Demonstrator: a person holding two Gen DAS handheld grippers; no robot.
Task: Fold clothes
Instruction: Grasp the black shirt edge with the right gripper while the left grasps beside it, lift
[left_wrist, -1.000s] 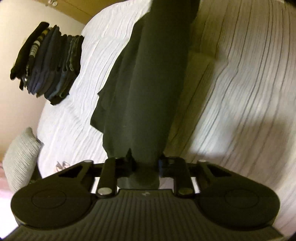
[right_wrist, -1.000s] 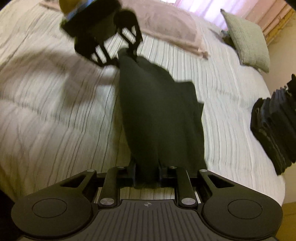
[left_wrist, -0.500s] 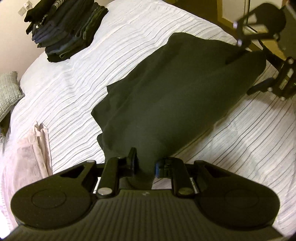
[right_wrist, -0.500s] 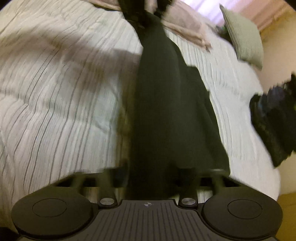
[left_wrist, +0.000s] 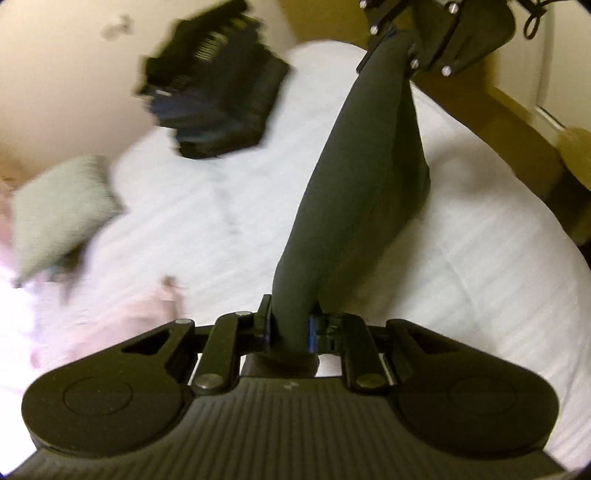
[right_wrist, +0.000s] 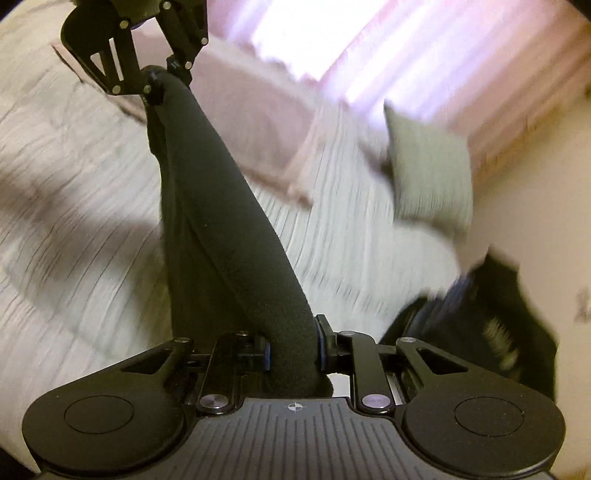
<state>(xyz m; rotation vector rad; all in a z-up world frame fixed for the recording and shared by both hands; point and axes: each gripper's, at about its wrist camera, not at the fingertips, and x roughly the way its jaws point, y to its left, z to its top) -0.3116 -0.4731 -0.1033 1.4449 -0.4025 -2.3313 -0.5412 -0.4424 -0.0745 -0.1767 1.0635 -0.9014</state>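
Spanning the scene, a wide bed with a pale striped cover lay beneath a dark, soft fabric garment stretched taut in the air between both grippers. A stack of folded dark clothes sat at the far left, near a grey-green cushion. The left gripper pinched the garment's near end; the right gripper, jaws closing, gripped the other end.

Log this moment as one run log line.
phase: lifting | left tool: shut on dark garment | right tool: closing on garment | garment stretched above bed
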